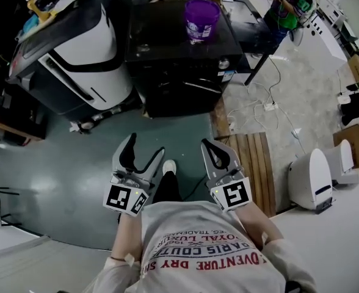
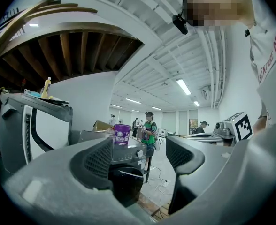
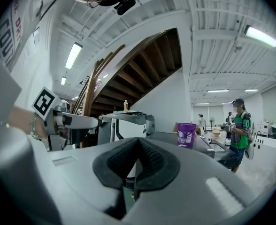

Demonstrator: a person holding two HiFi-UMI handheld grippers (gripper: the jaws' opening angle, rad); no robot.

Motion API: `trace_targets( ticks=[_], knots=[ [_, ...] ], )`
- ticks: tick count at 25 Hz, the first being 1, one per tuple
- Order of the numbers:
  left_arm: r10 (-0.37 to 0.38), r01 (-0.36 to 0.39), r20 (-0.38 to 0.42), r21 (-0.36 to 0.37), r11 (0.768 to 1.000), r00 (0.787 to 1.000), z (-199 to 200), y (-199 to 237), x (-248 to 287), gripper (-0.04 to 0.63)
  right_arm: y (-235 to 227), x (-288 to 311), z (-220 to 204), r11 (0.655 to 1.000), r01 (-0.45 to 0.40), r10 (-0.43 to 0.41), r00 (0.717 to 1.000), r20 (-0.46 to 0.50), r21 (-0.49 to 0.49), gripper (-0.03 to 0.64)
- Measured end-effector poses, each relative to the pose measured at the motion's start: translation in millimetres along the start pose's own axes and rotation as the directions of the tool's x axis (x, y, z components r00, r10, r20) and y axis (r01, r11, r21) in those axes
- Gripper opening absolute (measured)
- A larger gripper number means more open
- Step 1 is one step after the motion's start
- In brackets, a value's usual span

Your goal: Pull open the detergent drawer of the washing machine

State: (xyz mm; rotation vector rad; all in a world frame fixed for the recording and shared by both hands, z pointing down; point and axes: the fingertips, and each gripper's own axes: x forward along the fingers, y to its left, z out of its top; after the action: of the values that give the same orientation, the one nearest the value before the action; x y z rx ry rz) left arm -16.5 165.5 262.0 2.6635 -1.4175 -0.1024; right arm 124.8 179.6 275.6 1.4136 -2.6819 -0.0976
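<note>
A black front-loading washing machine [image 1: 173, 60] stands ahead of me on the floor, with a purple tub [image 1: 201, 17] on its lid. Its control strip with a knob [image 2: 139, 152] runs along the top of the front; I cannot pick out the detergent drawer on it. Both grippers are held close to my body, well short of the machine and pointing level at it. My left gripper [image 1: 144, 152] is open with nothing between its jaws, and the washer [image 2: 126, 172] shows through the gap. My right gripper [image 1: 216, 150] is shut on nothing, its pads [image 3: 137, 165] pressed together.
A large white-and-black appliance [image 1: 76, 47] stands left of the washer. A wooden pallet [image 1: 253, 163] lies at my right, with white appliances [image 1: 311, 179] beyond it. Cables [image 1: 265, 105] trail over the floor at the right. A person in green [image 1: 289, 5] stands at the back.
</note>
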Motion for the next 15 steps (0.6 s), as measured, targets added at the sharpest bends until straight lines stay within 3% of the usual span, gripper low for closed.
trace_targets(
  ticks=[15],
  knots=[
    [-0.069, 0.068, -0.021, -0.060, 0.996, 0.997, 5, 170, 149, 0.350, -73, 210, -7, 0.998, 0.057, -0.057, 0.996, -0.064, -0.010, 0.000]
  ],
)
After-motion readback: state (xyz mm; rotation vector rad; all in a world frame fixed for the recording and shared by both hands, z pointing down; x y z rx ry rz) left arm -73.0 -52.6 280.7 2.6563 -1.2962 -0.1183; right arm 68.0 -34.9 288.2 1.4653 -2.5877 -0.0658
